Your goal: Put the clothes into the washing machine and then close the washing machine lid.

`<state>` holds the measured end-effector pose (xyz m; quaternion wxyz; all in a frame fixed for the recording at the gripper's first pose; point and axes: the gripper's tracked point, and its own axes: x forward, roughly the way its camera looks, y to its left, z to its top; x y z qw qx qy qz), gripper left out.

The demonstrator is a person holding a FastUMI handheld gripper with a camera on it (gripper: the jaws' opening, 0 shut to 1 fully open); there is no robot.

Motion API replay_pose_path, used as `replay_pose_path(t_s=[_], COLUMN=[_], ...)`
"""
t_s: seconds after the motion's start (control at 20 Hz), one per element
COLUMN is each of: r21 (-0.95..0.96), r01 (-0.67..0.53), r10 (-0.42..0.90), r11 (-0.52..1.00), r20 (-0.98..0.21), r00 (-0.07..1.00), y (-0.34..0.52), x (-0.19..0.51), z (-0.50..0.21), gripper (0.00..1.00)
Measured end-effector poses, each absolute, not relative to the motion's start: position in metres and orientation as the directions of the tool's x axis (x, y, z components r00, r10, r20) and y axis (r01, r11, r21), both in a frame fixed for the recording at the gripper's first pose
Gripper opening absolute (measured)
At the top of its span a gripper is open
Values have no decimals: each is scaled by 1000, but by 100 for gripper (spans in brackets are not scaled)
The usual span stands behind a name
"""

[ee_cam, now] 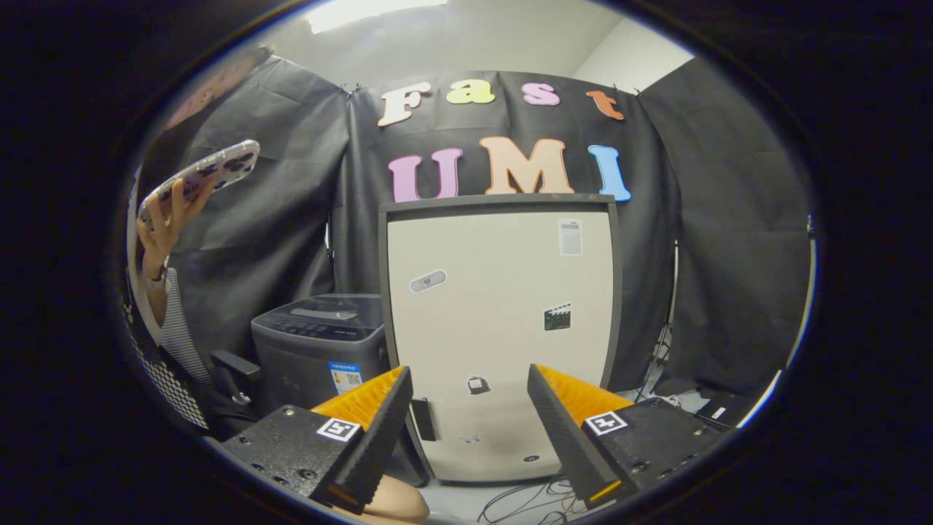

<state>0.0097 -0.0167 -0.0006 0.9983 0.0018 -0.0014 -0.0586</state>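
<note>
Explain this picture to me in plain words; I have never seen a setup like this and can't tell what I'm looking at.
The camera rides on hand-held tongs and looks forward along their two fingers, which stand open with nothing between them. Beyond them stands a tall cream cabinet with stickers, door shut. Beside it, beyond one finger, sits a dark grey top-loading washing machine, its lid down. A person at the side holds up a phone in one hand. Cables lie on the floor below the cabinet. No clothes are held.
</note>
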Motion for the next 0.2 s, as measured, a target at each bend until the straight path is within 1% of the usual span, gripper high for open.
replay_pose_path(t_s=[0.2], r21=[4], r01=[117], r10=[-117], r11=[993], r20=[3], r00=[993], y=[-17], x=[10], z=[-1], gripper=[96])
